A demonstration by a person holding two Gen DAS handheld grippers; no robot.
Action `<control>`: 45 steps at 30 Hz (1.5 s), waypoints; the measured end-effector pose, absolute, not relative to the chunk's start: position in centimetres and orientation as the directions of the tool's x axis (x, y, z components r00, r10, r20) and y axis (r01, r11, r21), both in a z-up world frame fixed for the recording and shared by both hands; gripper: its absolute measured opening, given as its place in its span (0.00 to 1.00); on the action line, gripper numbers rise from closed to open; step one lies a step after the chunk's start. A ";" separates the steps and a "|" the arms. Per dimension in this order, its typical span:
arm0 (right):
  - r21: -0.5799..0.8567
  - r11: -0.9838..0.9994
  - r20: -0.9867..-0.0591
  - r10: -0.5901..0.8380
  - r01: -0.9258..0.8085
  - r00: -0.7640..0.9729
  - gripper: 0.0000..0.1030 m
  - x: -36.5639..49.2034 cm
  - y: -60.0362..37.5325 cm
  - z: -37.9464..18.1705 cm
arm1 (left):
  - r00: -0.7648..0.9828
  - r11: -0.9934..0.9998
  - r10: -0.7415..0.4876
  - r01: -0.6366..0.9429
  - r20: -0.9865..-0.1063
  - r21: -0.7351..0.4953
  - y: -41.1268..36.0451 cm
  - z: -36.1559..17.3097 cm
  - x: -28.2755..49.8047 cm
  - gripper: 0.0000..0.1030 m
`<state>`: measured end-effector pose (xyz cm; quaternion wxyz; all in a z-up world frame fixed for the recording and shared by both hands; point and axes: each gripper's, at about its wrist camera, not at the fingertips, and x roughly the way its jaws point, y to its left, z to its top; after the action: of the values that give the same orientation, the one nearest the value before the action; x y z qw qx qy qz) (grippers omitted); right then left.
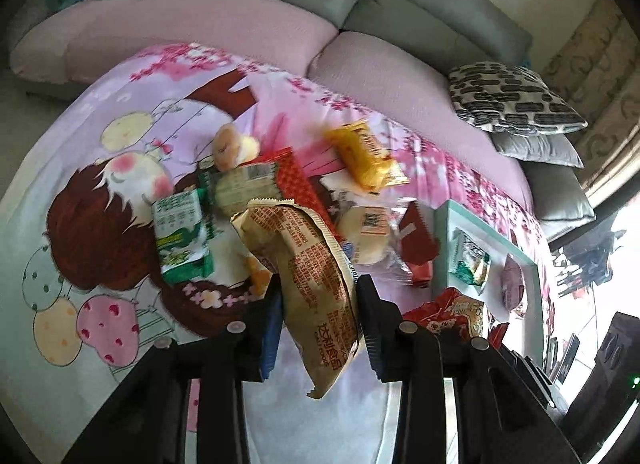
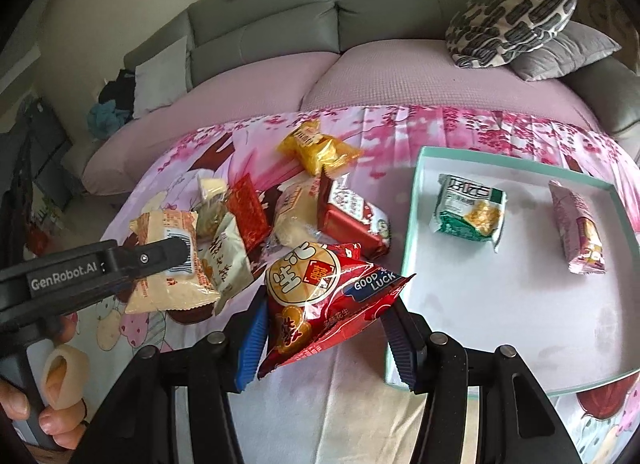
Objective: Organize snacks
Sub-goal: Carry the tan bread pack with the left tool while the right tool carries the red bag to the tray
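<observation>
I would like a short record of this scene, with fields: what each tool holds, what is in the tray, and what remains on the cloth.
left tool: shut on beige packet, lifted off the cloth
right tool: shut on red peanut bag, beside the tray's near corner
tray: holds green packet and pink packet, lying apart
cloth: a pile of snacks left of the tray; yellow packet lies furthest back

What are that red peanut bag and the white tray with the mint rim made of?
Red peanut bag: looks like glossy plastic film; it crinkles, catches glare and has crimped, sealed ends. White tray: probably cardboard with a matte finish; thin straight walls, sharp corners, no shine, though rigid plastic cannot be ruled out.
</observation>
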<state>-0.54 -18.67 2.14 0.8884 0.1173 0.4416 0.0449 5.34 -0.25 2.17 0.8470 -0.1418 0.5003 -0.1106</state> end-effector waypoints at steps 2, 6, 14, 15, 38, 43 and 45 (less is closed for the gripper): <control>0.256 0.966 -0.768 0.175 0.045 0.616 0.56 -0.7 -19.6 2.4 | 0.484 0.934 -0.342 0.081 -0.806 -0.347 -1.4 2.6 5.4 0.36; 0.270 0.954 -0.762 0.130 0.129 0.634 0.56 -1.2 -22.7 2.7 | 0.497 0.928 -0.370 0.158 -0.785 -0.337 -4.1 3.3 5.5 0.36; 0.298 0.890 -0.751 -0.004 0.346 0.660 0.56 -3.2 -31.1 3.1 | 0.492 0.884 -0.458 0.343 -0.741 -0.318 -11.0 4.7 5.1 0.36; 0.304 0.878 -0.749 -0.020 0.371 0.662 0.56 -3.5 -32.1 3.1 | 0.487 0.877 -0.466 0.362 -0.739 -0.315 -11.8 4.7 5.1 0.36; 0.259 0.738 -0.731 -0.272 0.623 0.626 0.56 -2.4 -43.0 0.5 | 0.321 0.764 -0.571 0.544 -0.755 -0.347 -26.2 0.8 8.5 0.36; 0.262 0.703 -0.744 -0.289 0.661 0.602 0.56 -2.4 -44.5 -0.4 | 0.312 0.766 -0.560 0.547 -0.767 -0.337 -27.0 -0.2 9.2 0.36; 0.260 0.700 -0.749 -0.289 0.665 0.597 0.56 -2.2 -44.9 -0.7 | 0.311 0.765 -0.558 0.553 -0.769 -0.332 -27.3 -0.4 9.3 0.36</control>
<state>-2.19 -44.93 -0.67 0.8525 0.2675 0.3512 -0.2798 9.34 -27.33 -0.38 0.8096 -0.0029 0.4764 -0.3431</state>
